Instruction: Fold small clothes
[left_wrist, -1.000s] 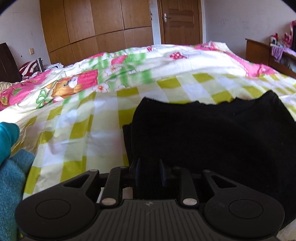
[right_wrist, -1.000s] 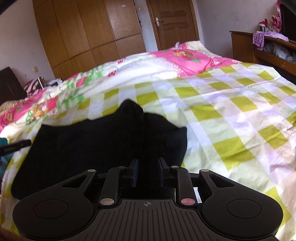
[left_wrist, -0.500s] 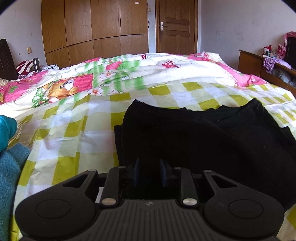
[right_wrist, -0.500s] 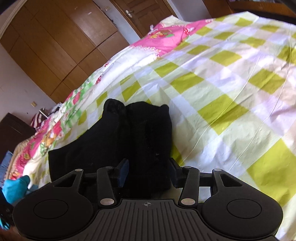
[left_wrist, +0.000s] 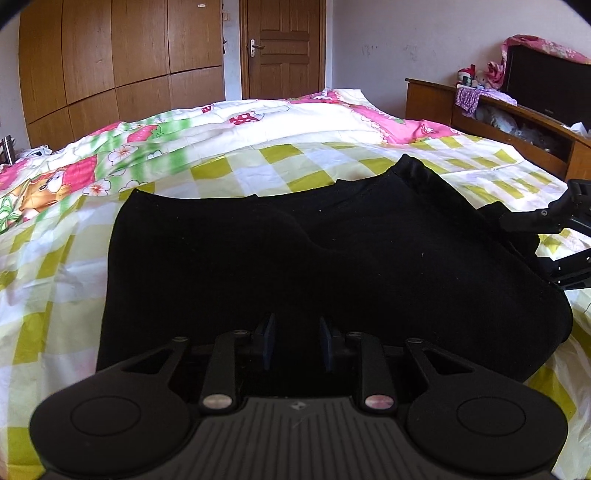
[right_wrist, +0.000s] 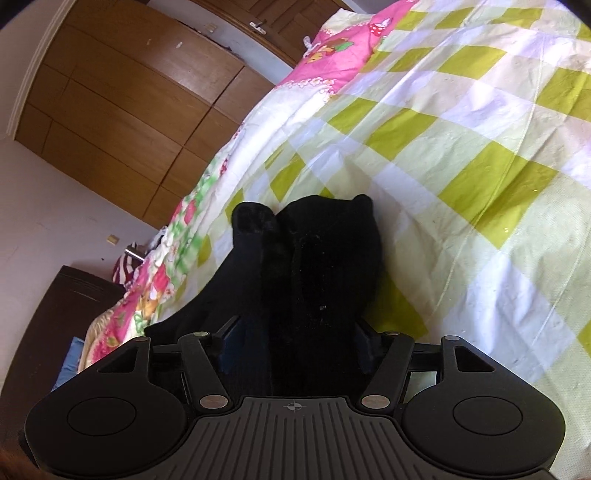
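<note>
A black garment (left_wrist: 295, 251) lies spread on the checked bedsheet (left_wrist: 59, 295). My left gripper (left_wrist: 295, 343) is shut on the garment's near edge, with the cloth between its pads. My right gripper (right_wrist: 295, 347) is open, its fingers wide apart around a bunched fold of the same black garment (right_wrist: 314, 266), and the view is tilted. The right gripper also shows at the right edge of the left wrist view (left_wrist: 550, 221), next to the garment's right side.
The bed carries a yellow-green checked sheet (right_wrist: 461, 147) and a pink cartoon quilt (left_wrist: 258, 122) farther back. A wooden wardrobe (left_wrist: 110, 66) and door (left_wrist: 284, 48) stand behind. A wooden shelf (left_wrist: 498, 110) is at the right.
My right gripper has opened wide and rolled to a tilted view. My left gripper has turned right while holding the garment; the teal cloth has left its view.
</note>
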